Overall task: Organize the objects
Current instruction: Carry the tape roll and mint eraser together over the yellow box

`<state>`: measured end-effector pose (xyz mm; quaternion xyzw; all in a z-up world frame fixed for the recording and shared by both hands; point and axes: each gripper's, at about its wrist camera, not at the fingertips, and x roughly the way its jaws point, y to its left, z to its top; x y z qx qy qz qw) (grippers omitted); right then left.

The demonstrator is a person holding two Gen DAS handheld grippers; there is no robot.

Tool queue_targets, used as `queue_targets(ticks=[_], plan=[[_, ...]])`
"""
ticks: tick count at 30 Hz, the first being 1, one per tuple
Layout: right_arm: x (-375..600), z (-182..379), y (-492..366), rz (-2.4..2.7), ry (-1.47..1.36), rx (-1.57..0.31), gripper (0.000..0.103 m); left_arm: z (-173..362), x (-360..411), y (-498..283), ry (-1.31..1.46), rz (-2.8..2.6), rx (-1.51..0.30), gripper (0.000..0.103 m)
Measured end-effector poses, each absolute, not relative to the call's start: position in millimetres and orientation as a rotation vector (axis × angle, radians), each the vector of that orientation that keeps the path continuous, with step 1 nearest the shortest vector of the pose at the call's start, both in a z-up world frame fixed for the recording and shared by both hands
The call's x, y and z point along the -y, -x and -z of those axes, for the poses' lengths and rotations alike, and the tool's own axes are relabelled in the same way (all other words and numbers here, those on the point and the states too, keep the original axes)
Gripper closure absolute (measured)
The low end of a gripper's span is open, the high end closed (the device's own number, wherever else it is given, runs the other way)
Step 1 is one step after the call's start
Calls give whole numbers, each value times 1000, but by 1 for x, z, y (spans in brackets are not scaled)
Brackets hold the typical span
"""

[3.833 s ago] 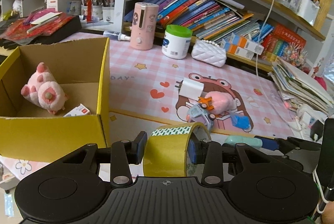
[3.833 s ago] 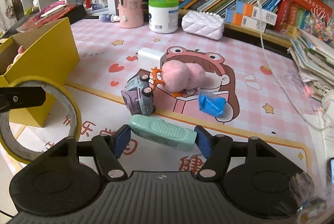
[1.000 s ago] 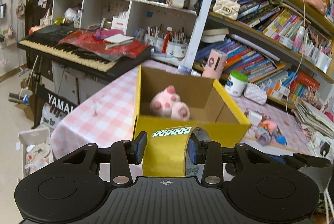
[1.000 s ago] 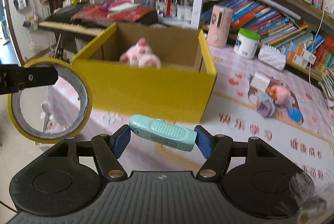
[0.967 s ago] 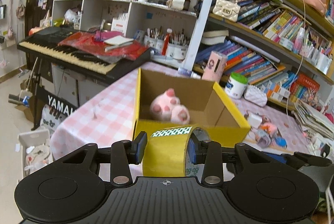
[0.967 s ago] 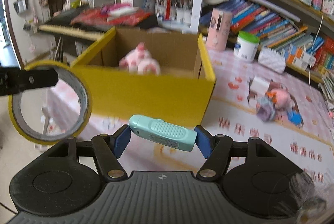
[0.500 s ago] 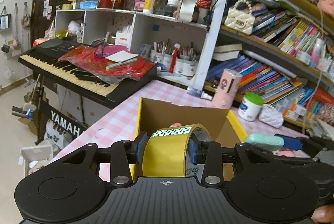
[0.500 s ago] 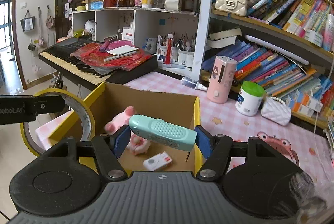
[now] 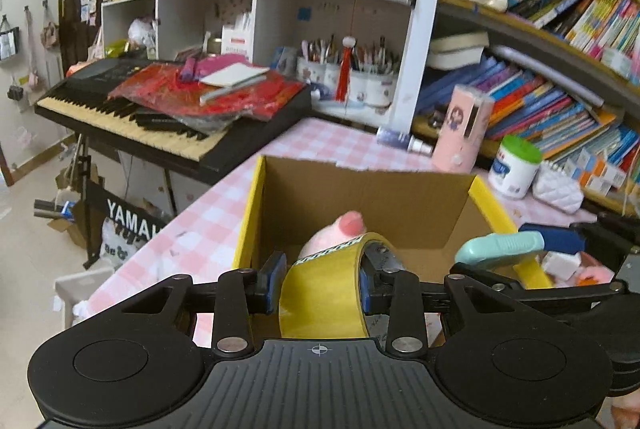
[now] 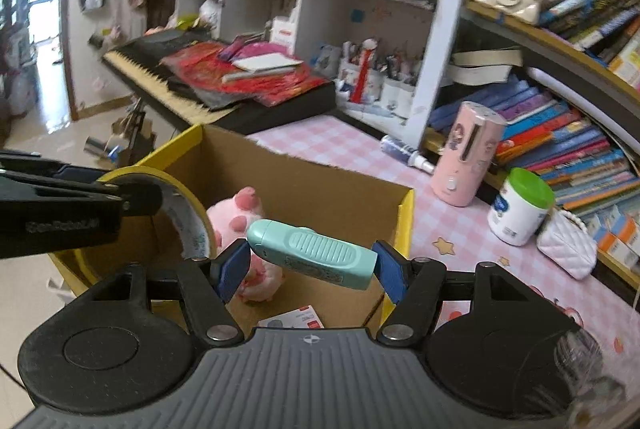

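My left gripper point(image 9: 321, 279) is shut on a yellow tape roll point(image 9: 316, 299), held upright over the near wall of the yellow cardboard box point(image 9: 250, 205). A pink plush pig point(image 9: 340, 231) lies inside the box, just beyond the roll. My right gripper point(image 10: 312, 265) is shut on a mint-green device point(image 10: 316, 255), gripped by its two ends and hanging over the box point(image 10: 404, 217) interior. Below it lie the pig point(image 10: 240, 217) and a small white and red packet point(image 10: 294, 319). The tape roll point(image 10: 194, 219) shows at the left in the right wrist view.
The box stands on a pink checked tabletop point(image 9: 320, 141). Behind it are a pink cylinder point(image 9: 464, 127), a white jar with a green lid point(image 9: 514, 169) and a white quilted purse point(image 9: 558, 189). A keyboard point(image 9: 132, 125) stands at the left. Bookshelves fill the right.
Both grippers have moved forward over the box, each still gripping its object. The box's front wall has dropped below view and its inside now lies under the fingers.
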<state>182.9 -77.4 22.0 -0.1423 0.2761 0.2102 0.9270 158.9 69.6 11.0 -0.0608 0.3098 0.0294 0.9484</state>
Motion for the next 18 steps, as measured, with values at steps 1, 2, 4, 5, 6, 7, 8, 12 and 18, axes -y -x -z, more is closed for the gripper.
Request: queue_targets(ticks=[1,2,4,5,6,7,8,12,18], plan=[[76,-20,-185,-442,303,-571,38,-8,-69,-161,117,-66,-641,69],[74,-17,-187,-453,315,-577,38,-5,-69,-163,111,-70,-649,69],[71,-12,-192,-479,345,-589,38,0,-69,-166,99,-79,-666,69],[69,-10,-194,-490,358,-594,38,2,-69,-167,93,-83,-676,69],[67,-7,-196,-504,375,-599,38,5,-68,-168,86,-84,-685,69],[65,-5,-198,-513,392,-600,38,7,-67,-169,79,-85,-692,69],[64,-3,-199,-525,409,-601,38,9,-66,-170,71,-86,-699,69],[58,3,-207,-572,447,-627,38,15,-60,-171,21,-81,-705,69],[55,13,-222,-641,439,-733,38,19,-54,-174,-24,-69,-708,69]])
